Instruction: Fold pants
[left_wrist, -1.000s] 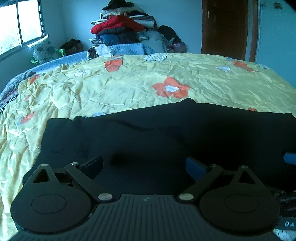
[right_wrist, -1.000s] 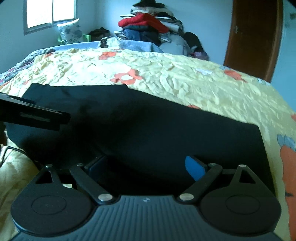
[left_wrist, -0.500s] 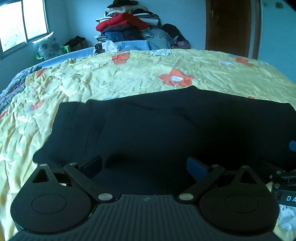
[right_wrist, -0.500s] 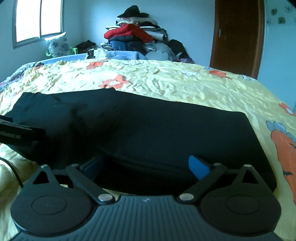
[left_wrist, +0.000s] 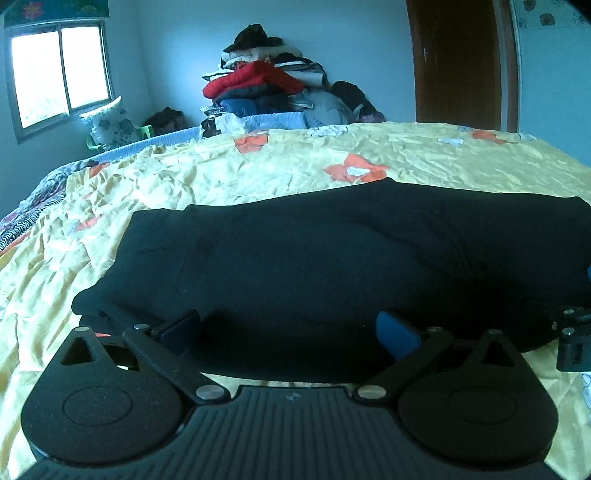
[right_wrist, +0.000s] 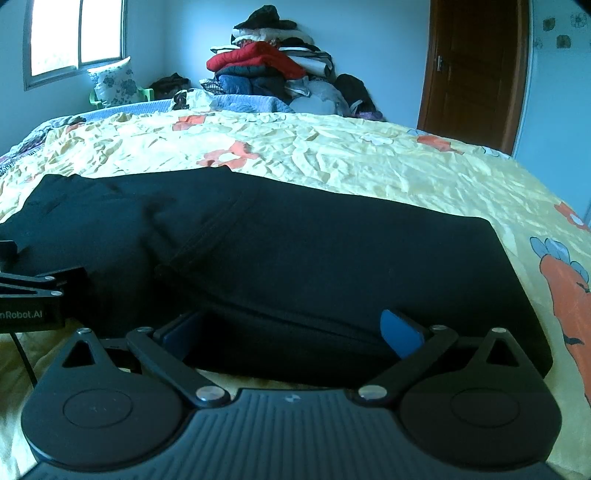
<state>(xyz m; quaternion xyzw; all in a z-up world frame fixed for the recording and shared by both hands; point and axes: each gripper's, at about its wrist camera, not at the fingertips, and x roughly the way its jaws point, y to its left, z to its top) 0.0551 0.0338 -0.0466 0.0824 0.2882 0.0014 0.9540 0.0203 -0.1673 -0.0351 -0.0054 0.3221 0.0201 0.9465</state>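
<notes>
Black pants (left_wrist: 332, 251) lie folded in a long band across the yellow flowered bedspread (left_wrist: 258, 173); they also show in the right wrist view (right_wrist: 295, 251). My left gripper (left_wrist: 288, 328) is open, low at the near edge of the pants toward their left end, its blue pads wide apart. My right gripper (right_wrist: 291, 330) is open, low at the near edge toward the right end. Each gripper appears at the edge of the other's view: the right one (left_wrist: 576, 343), the left one (right_wrist: 33, 299).
A tall pile of clothes (left_wrist: 273, 88) stands beyond the bed's far side. A window (left_wrist: 59, 70) is at the back left and a brown door (left_wrist: 458, 62) at the back right. A pillow on a green chair (left_wrist: 110, 125) is near the window.
Both grippers have dropped lower and pulled back toward the near edge of the pants, so the views look more level across the bed. Both stay open.
</notes>
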